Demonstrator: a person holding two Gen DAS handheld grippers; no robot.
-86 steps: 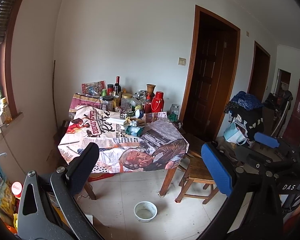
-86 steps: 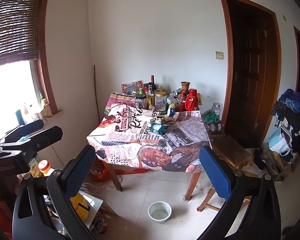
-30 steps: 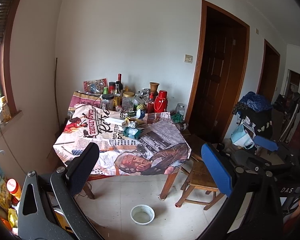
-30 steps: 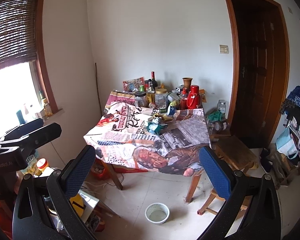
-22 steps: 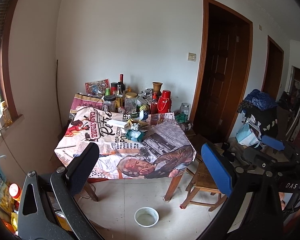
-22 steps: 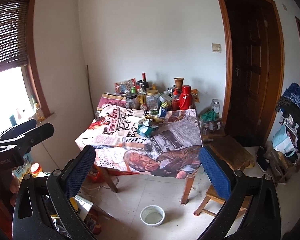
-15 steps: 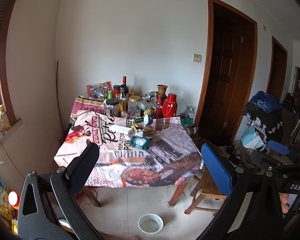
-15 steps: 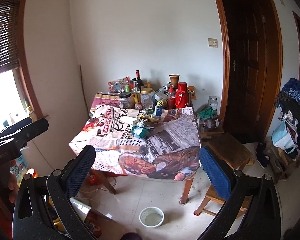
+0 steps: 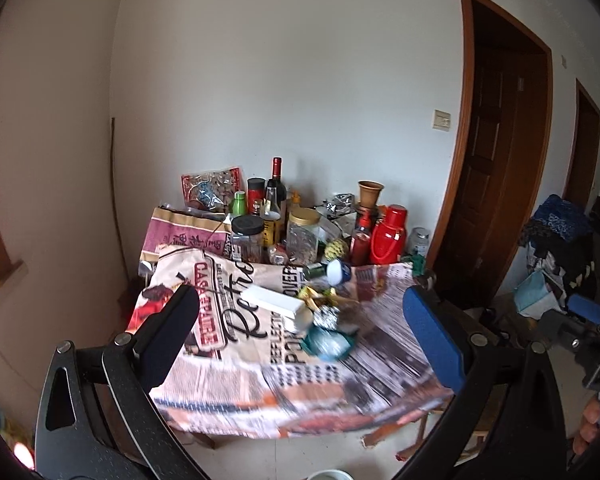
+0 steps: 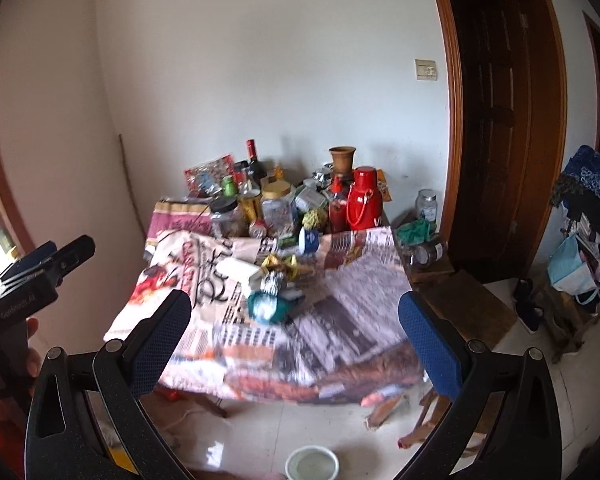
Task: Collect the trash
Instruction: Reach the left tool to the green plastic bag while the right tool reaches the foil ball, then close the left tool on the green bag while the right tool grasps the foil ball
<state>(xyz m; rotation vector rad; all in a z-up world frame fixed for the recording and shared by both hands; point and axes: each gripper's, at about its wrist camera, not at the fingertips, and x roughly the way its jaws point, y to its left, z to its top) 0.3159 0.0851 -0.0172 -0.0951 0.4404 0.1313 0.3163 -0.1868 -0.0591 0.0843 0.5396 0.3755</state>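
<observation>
A table (image 9: pixel 228 360) under a printed newspaper-style cloth holds loose trash at its middle: a crumpled teal wrapper (image 9: pixel 327 345), a foil ball (image 9: pixel 327 316), gold wrappers (image 9: pixel 316 295), a white box (image 9: pixel 274 301) and a tipped blue-and-white can (image 9: pixel 339 273). The same teal wrapper (image 10: pixel 266 307) and white box (image 10: pixel 238 269) show in the right wrist view. My left gripper (image 9: pixel 300 344) is open and empty, short of the table's near edge. My right gripper (image 10: pixel 294 340) is open and empty too, beside it.
Bottles, jars, a red thermos (image 9: pixel 388 236) and a clay vase (image 9: pixel 370 192) crowd the table's back edge. A white bowl (image 10: pixel 312 463) sits on the floor in front. A wooden stool (image 10: pixel 452 292) and dark doors (image 10: pixel 496 120) stand right.
Both grippers have moved forward toward the table, which now looks larger and nearer. The view is blurred by motion. Both stay open and empty.
</observation>
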